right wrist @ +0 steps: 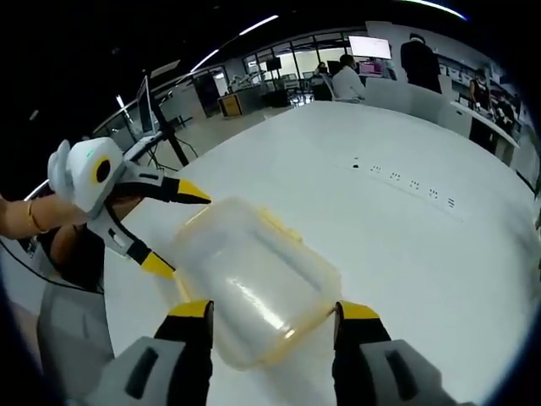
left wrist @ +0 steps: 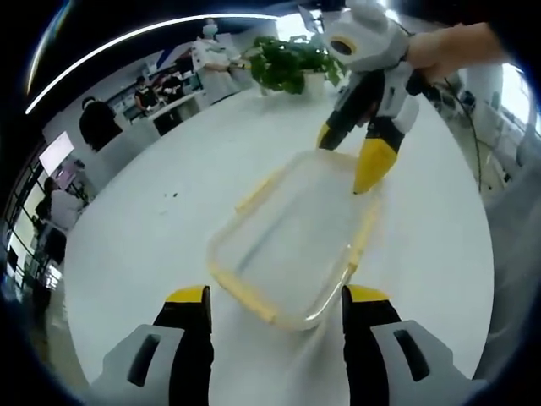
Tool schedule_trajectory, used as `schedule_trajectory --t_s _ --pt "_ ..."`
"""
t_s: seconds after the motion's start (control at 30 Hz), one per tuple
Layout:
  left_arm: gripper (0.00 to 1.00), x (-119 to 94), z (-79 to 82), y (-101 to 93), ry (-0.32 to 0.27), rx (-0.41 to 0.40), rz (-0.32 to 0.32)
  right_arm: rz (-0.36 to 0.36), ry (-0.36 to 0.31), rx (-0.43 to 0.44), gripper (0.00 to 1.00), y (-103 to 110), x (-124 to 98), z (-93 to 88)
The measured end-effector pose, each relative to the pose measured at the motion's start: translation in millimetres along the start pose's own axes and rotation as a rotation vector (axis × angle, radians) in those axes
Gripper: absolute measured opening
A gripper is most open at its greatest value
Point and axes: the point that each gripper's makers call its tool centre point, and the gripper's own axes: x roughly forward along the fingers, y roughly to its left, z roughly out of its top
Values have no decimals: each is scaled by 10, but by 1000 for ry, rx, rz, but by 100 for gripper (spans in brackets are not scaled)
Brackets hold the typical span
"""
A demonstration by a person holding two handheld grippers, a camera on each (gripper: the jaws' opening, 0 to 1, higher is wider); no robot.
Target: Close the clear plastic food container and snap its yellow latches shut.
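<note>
- No text, label, brand or number can be read on the clear container (left wrist: 292,241) or its yellow latches (left wrist: 243,292).
- The screens (right wrist: 369,46) far beyond the counter (right wrist: 397,135) glow, but their contents are too small and blurred to read.

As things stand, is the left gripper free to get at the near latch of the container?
Probably yes: the left gripper is open, its jaws either side of the container's near edge, nothing between.
</note>
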Motion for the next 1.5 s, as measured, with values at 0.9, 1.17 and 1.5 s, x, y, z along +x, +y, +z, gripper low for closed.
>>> schedule_trajectory --t_s 0.9,1.17,1.5 --pt "62 -522 -26 5 -88 -136 79 -21 -133 17 59 134 -386 180" --pt "62 -910 -63 -110 -155 -209 123 -39 -176 5 60 346 -660 45" --pt "63 -1310 -205 -263 -205 -280 183 -55 -232 8 61 621 -956 -194"
